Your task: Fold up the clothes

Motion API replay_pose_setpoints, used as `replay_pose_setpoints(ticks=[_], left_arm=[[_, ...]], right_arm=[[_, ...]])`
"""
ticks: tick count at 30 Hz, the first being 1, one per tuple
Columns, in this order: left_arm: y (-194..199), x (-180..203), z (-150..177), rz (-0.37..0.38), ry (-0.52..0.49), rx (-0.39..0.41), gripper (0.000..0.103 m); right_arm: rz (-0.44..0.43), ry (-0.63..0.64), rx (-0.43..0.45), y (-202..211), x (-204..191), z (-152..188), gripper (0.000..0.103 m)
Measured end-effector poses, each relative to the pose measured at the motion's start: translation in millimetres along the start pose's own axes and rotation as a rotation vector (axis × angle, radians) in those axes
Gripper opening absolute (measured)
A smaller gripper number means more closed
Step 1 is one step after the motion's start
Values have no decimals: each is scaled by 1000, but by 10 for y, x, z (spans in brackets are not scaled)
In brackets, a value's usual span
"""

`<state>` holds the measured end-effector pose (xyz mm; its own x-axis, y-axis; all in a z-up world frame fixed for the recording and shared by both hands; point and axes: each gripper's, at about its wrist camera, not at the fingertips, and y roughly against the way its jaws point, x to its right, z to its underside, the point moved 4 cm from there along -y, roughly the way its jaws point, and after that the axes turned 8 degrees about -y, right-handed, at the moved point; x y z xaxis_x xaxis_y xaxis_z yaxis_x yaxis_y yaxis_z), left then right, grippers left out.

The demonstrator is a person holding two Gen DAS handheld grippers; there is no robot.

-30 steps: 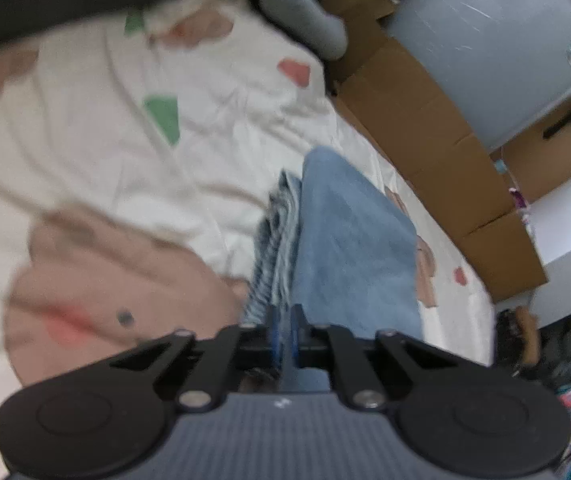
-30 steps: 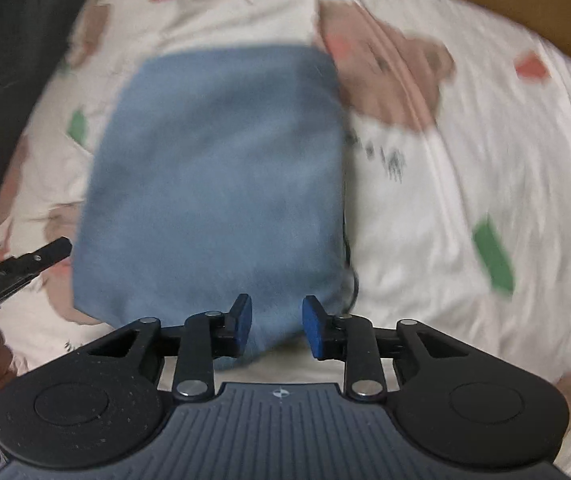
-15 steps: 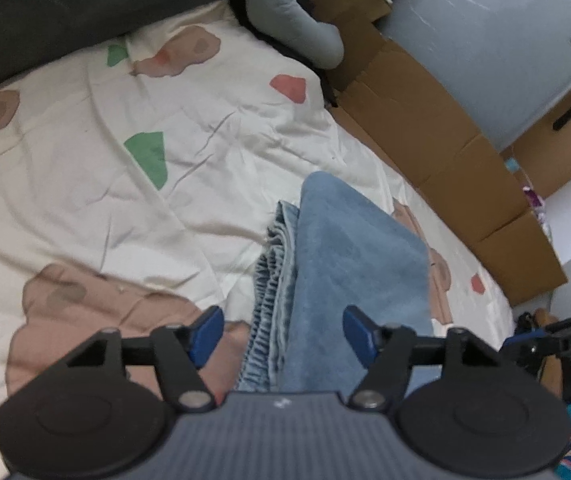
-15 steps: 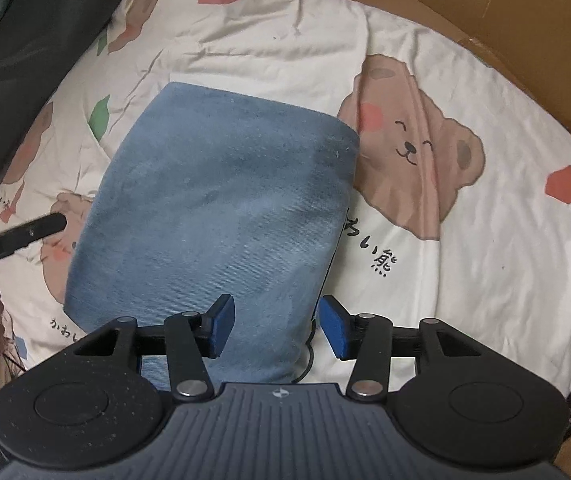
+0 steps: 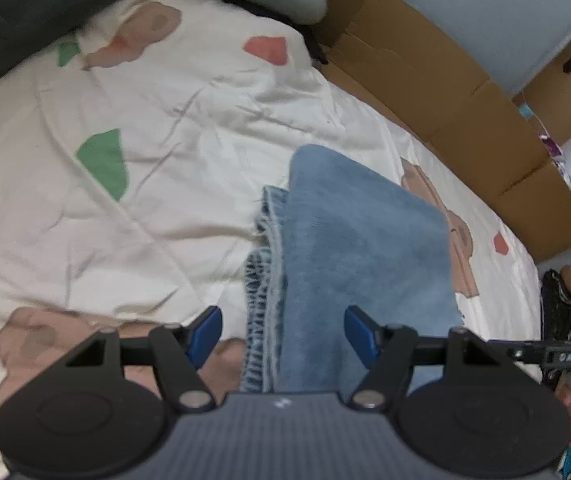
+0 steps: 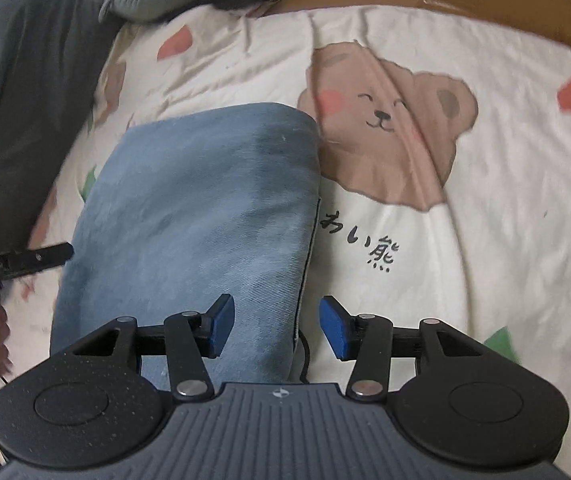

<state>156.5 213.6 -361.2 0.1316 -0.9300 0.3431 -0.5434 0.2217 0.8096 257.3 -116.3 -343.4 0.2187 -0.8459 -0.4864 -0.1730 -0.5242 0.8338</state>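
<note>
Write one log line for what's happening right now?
left gripper: open | right gripper: open | folded jeans: lying flat on bear sheet, unheld

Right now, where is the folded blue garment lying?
The folded blue garment lies flat on the cream bear-print sheet, left of the printed bear in the right wrist view, ahead of both open claws.

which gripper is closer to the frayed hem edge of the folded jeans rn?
Left. The left gripper is open, straddling the frayed hem of the jeans. The right gripper, also open, sits over their opposite smooth seam side.
</note>
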Motion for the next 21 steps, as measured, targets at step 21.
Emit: replay_pose_setpoints(ticks=[21], left_arm=[[-415,-79,210,42,55,-63,77]], right_arm=[[-239,-236,4,-589,357,-119,54]])
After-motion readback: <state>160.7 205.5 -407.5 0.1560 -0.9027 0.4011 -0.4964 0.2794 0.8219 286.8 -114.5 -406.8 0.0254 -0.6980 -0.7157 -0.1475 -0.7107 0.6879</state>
